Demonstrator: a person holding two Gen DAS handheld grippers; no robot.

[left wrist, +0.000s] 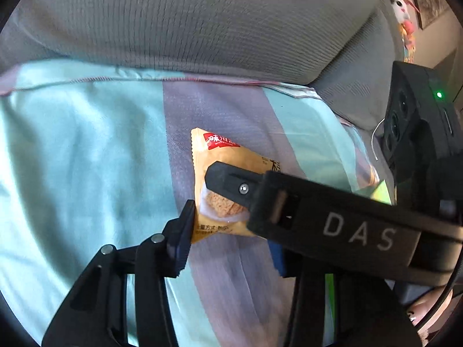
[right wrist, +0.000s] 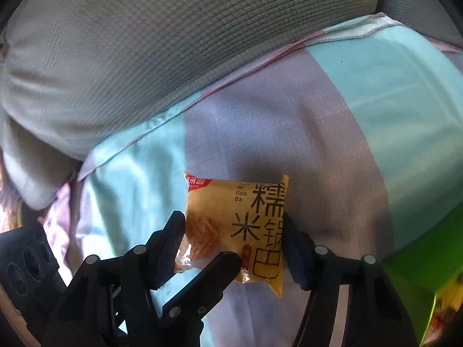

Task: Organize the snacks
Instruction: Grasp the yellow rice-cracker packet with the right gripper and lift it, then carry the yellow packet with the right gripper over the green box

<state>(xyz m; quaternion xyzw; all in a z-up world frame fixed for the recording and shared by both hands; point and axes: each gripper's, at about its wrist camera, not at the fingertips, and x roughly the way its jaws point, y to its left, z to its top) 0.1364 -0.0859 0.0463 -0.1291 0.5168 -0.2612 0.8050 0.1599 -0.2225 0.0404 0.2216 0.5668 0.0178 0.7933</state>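
One yellow snack packet (left wrist: 220, 173) with a red logo and black Chinese characters is held above the striped sheet. In the left wrist view my left gripper (left wrist: 231, 240) is closed on its lower edge, and the right gripper's finger crosses in front of it. In the right wrist view the same packet (right wrist: 240, 219) sits between the right gripper's pads (right wrist: 295, 248); my right gripper (right wrist: 234, 243) grips its two sides. A finger of the left gripper (right wrist: 214, 277) reaches in under the packet from below.
A teal and lavender striped sheet (left wrist: 86, 159) covers the seat. A grey ribbed cushion (right wrist: 144, 57) rises behind it. A green bag (right wrist: 419, 260) with more snacks lies at the right edge. A plush toy (left wrist: 403, 14) hangs at the far right.
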